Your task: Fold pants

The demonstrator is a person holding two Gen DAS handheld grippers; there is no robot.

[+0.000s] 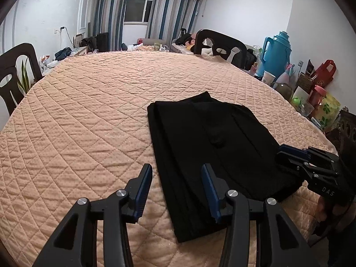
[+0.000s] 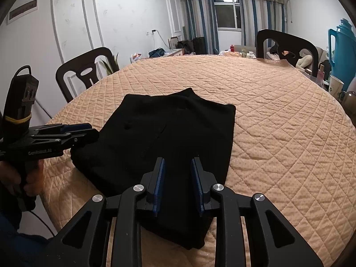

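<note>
My left gripper [image 1: 176, 189] hangs with its fingers spread wide, nothing between the blue pads [image 1: 144, 191]; the left pad is over bare quilt and the right pad over the near left part of the pants [image 1: 211, 146]. My right gripper [image 2: 178, 187] has its fingers apart too, a narrower gap than the left, and it holds nothing; both of its pads hang over the near end of the pants [image 2: 160, 133].

In the left wrist view my right gripper [image 1: 291, 155] comes in at the right edge of the pants, its tips at the cloth; I cannot tell whether they touch it. In the right wrist view my left gripper [image 2: 75, 131] sits at the left edge of the pants, tips just beside the fabric, with my left hand [image 2: 20, 178] wrapped round its handle.

The pants are black, folded into a compact stack lying flat on the peach quilted cover [image 1: 89, 115], close to the near edge. Beyond the pants, at the far side of the cover, stands a dark chair [image 1: 220, 44]; another chair [image 1: 15, 71] stands well to the left of the pants. To the right of the pants, past the cover's edge, a blue thermos jug [image 1: 277, 53] stands among bags and cups
</note>
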